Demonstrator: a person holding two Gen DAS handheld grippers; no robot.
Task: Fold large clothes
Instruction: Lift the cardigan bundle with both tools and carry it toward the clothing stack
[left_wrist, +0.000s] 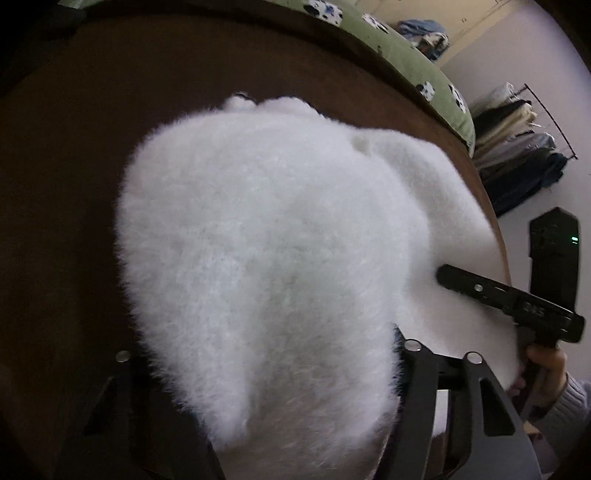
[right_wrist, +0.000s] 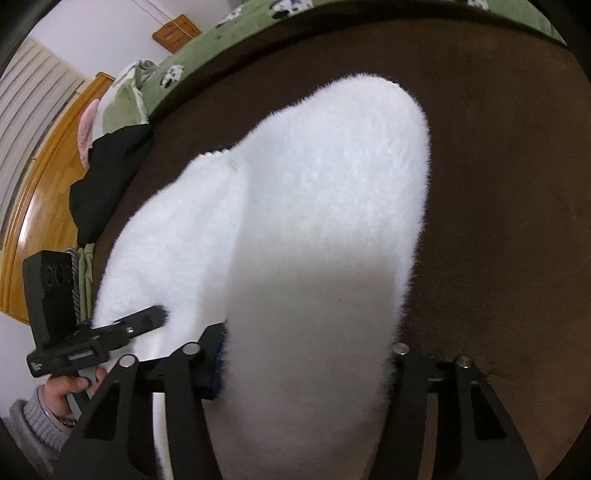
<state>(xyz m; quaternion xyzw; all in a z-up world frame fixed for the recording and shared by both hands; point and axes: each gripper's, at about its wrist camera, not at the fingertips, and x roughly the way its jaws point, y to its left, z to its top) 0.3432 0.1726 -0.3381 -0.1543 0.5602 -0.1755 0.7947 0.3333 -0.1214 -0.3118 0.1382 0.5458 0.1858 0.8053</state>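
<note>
Gripping the near edge of the fluffy white garment (left_wrist: 258, 240), left claw (left_wrist: 266, 369) and right claw (right_wrist: 306, 354) each pinch fabric; the fold across the brown counter (right_wrist: 498, 184) looks barely begun.

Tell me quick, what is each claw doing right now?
Left claw: shut on the white fluffy garment.
Right claw: shut on the same garment.
</note>
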